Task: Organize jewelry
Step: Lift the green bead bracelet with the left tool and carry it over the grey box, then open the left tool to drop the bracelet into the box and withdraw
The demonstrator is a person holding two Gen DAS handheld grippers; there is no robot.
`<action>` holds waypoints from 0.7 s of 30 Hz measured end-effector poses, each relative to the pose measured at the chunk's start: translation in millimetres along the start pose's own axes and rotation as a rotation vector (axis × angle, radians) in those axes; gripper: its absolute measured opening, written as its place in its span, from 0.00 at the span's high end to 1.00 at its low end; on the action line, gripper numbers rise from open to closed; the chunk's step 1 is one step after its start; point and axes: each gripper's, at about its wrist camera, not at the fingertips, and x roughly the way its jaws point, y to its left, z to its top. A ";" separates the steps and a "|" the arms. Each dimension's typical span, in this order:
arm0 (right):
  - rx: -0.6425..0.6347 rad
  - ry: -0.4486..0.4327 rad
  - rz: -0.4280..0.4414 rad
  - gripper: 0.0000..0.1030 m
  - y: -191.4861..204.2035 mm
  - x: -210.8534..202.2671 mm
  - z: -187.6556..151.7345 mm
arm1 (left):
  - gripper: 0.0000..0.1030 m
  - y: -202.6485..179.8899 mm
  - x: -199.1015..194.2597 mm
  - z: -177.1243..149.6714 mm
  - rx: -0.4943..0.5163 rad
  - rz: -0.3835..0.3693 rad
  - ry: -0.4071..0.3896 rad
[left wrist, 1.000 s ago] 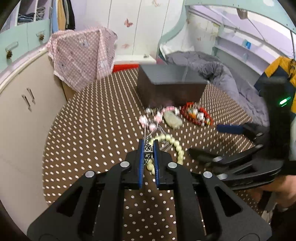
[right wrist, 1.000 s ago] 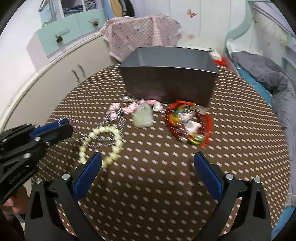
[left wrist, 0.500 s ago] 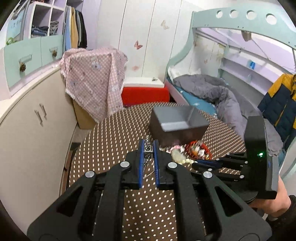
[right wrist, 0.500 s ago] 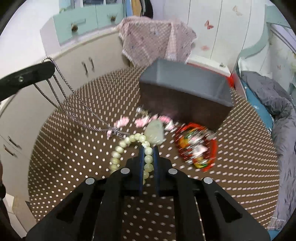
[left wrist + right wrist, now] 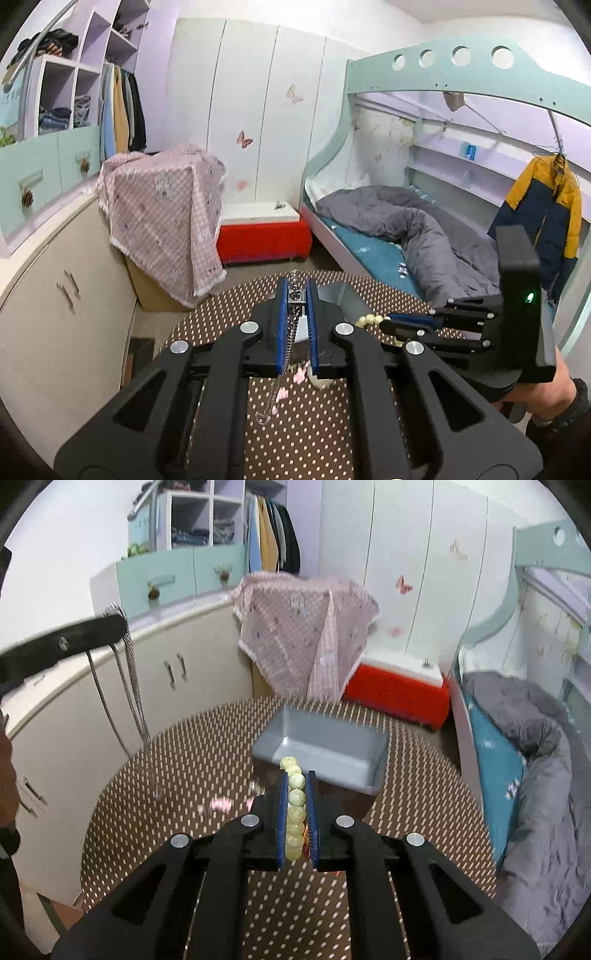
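Note:
In the left wrist view my left gripper (image 5: 297,291) is shut on a silver chain necklace (image 5: 291,325), held well above the brown dotted table (image 5: 295,424); its loose end with pink charms (image 5: 275,397) dangles below. My right gripper (image 5: 297,779) is shut on a pale bead bracelet (image 5: 296,799), also lifted off the table. An open grey box (image 5: 325,749) stands beyond it at the table's far side. The right gripper (image 5: 388,322) with the beads (image 5: 369,318) shows at the right of the left wrist view. The left gripper (image 5: 114,627) and hanging chain (image 5: 131,686) appear at upper left.
Blurred pink pieces (image 5: 219,805) lie on the table left of the right gripper. Off the table stand a cream cabinet (image 5: 177,672), a pink checked cloth (image 5: 303,635) over a box, a red and white storage box (image 5: 399,686) and a bed with a grey duvet (image 5: 406,229).
The right gripper went from wide open to shut on the bead bracelet and lifted it. Both grippers rose; the chain came up off the table with the left one.

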 end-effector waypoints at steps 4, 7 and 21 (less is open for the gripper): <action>-0.023 -0.051 -0.007 0.92 -7.8 -8.2 26.3 | 0.91 -5.4 6.6 21.2 0.008 -0.019 -0.033; -0.021 -0.089 0.001 0.92 -18.6 -10.0 51.5 | 0.91 -9.1 16.0 39.5 0.011 -0.045 -0.045; 0.113 0.023 0.028 0.85 -70.8 64.5 70.5 | 0.59 -8.2 125.6 53.9 -0.021 0.012 0.104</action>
